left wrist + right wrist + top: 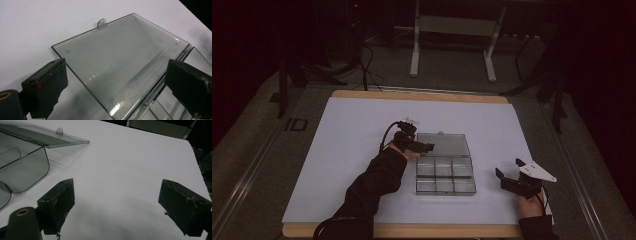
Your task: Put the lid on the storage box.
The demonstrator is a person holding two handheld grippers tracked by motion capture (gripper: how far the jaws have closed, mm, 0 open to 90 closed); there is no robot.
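The clear smoky plastic compartment box point(445, 176) lies mid-sheet, its lid point(120, 65) folded flat toward the table's far edge. The left gripper point(424, 147), jaws spread, straddles the lid's left end. The right gripper point(510, 176), also spread, hovers apart near the right edge.

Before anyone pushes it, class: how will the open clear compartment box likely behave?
The clear compartment box looks thin-walled and empty, so probably light and apt to slide on the smooth white sheet. Its lid lies flat on hinges, so it would likely flop if lifted. The glossy plastic may slip between the left tool jaws.
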